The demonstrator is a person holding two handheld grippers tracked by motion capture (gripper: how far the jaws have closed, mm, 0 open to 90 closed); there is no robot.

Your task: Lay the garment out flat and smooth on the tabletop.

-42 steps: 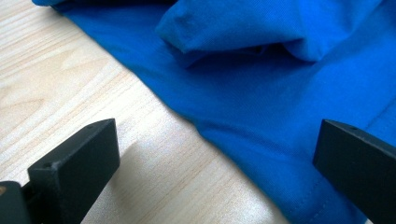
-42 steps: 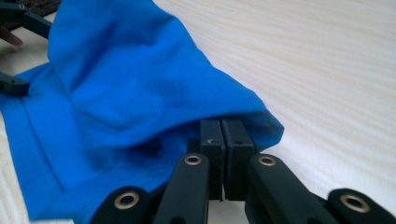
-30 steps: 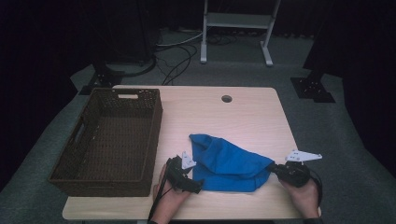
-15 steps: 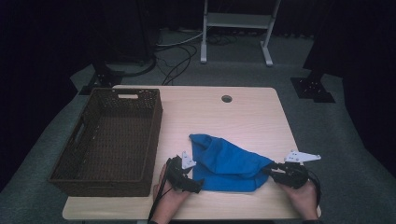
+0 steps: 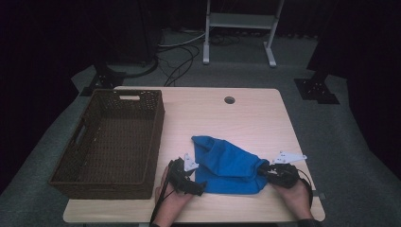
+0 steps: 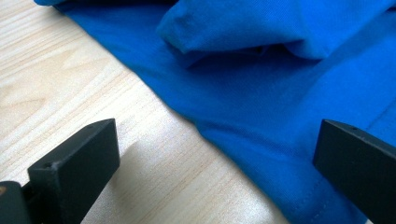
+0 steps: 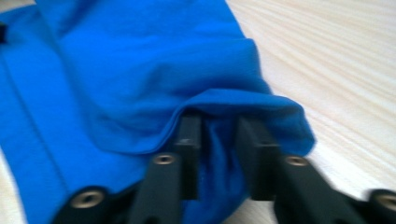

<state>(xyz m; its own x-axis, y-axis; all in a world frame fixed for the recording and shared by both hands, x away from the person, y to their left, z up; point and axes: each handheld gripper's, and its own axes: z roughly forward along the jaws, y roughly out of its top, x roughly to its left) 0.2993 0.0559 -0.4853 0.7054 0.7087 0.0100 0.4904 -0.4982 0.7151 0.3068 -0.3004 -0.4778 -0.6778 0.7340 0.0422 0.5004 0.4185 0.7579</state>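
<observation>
High view: blue cloth [image 5: 229, 165] crumpled at lower centre on the table [image 5: 246, 113], right of the wicker basket [image 5: 111, 137], left gripper [image 5: 196, 185] and right gripper [image 5: 263, 173] at its two ends. Left gripper view: jaws spread wide, released, cloth hem lying between them at lower right. Right gripper view: jaws just closing, near together, tucked into a cloth fold at centre; whether pinching it, cannot tell.
</observation>
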